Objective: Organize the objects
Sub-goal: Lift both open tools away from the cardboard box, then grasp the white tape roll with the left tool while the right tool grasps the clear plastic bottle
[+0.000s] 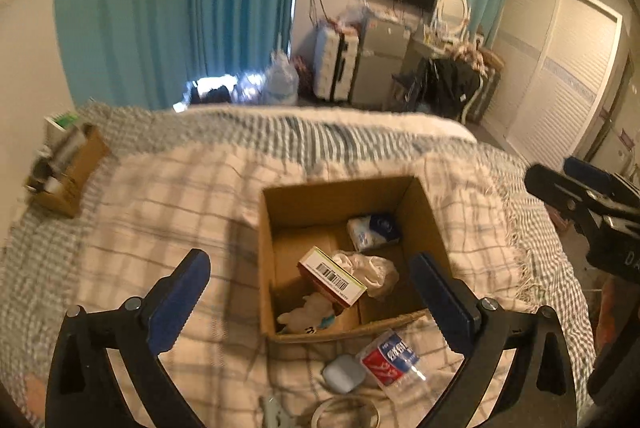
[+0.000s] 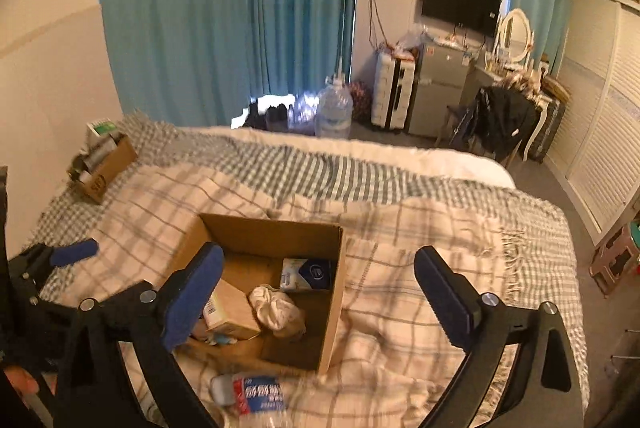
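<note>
An open cardboard box (image 1: 424,224) stands on the plaid blanket and also shows in the right wrist view (image 2: 336,292). Inside lie a small carton with a barcode (image 1: 334,278), a crumpled white cloth (image 1: 370,270), a blue-and-white pack (image 1: 372,230) and a white item (image 1: 308,314). In front of the box lie a plastic bottle with a red-and-blue label (image 1: 390,360), a small grey case (image 1: 344,374) and a coiled cable (image 1: 346,414). My left gripper (image 1: 312,302) is open and empty above the box's near side. My right gripper (image 2: 320,292) is open and empty over the box.
A second cardboard box (image 1: 68,172) with upright items stands at the bed's far left by the wall. Beyond the bed are teal curtains (image 1: 180,4), a water jug (image 2: 334,108), a suitcase, a small fridge, a chair with clothes and a wardrobe (image 1: 560,76) on the right.
</note>
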`<state>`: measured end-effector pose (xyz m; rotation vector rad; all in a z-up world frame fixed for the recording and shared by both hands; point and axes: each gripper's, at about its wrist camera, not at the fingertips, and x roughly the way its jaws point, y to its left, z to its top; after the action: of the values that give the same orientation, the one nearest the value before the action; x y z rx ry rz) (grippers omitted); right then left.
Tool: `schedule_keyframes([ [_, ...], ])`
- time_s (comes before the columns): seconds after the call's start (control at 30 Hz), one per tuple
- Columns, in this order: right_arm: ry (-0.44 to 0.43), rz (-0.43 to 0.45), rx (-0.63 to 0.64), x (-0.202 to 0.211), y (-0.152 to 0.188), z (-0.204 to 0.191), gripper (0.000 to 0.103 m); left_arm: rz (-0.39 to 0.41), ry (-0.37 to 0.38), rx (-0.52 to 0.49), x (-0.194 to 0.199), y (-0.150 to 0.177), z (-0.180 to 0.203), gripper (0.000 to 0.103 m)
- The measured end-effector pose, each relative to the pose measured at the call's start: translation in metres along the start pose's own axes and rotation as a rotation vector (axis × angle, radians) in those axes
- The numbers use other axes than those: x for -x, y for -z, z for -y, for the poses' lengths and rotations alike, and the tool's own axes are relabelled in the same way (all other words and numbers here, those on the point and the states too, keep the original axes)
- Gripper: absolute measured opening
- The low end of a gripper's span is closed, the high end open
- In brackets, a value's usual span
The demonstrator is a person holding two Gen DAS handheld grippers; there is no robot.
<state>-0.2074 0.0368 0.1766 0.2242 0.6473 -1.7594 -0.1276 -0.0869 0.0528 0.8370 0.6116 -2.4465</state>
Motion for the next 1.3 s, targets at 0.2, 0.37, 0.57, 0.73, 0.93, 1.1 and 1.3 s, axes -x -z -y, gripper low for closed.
schedule_keyframes([
  [0.2, -0.015, 0.062, 0.057, 0.079, 0.014, -0.012, 0.103, 0.057, -0.035, 0.022, 0.065, 0.019, -0.005, 0.103],
  [0.37, -0.042, 0.074, 0.096, 0.116, 0.046, -0.026, 0.103, 0.058, -0.078, 0.045, 0.084, 0.05, -0.014, 0.103],
  [0.57, -0.089, 0.025, 0.149, 0.103, 0.095, -0.036, 0.103, -0.01, -0.105, 0.053, 0.07, 0.103, -0.03, 0.103],
  [0.73, -0.108, -0.079, 0.105, 0.057, 0.145, -0.031, 0.103, -0.098, -0.12, 0.095, 0.033, 0.142, -0.036, 0.103],
  [0.93, -0.078, -0.188, 0.059, 0.006, 0.185, -0.021, 0.103, -0.187, -0.094, 0.077, -0.005, 0.171, -0.018, 0.103],
  [1.1, -0.085, -0.25, -0.011, -0.018, 0.201, -0.009, 0.103, -0.281, -0.026, 0.036, -0.036, 0.188, 0.01, 0.103],
  [1.3, -0.088, -0.273, -0.051, -0.026, 0.205, -0.002, 0.102, -0.393, 0.075, 0.035, -0.074, 0.203, 0.034, 0.103],
])
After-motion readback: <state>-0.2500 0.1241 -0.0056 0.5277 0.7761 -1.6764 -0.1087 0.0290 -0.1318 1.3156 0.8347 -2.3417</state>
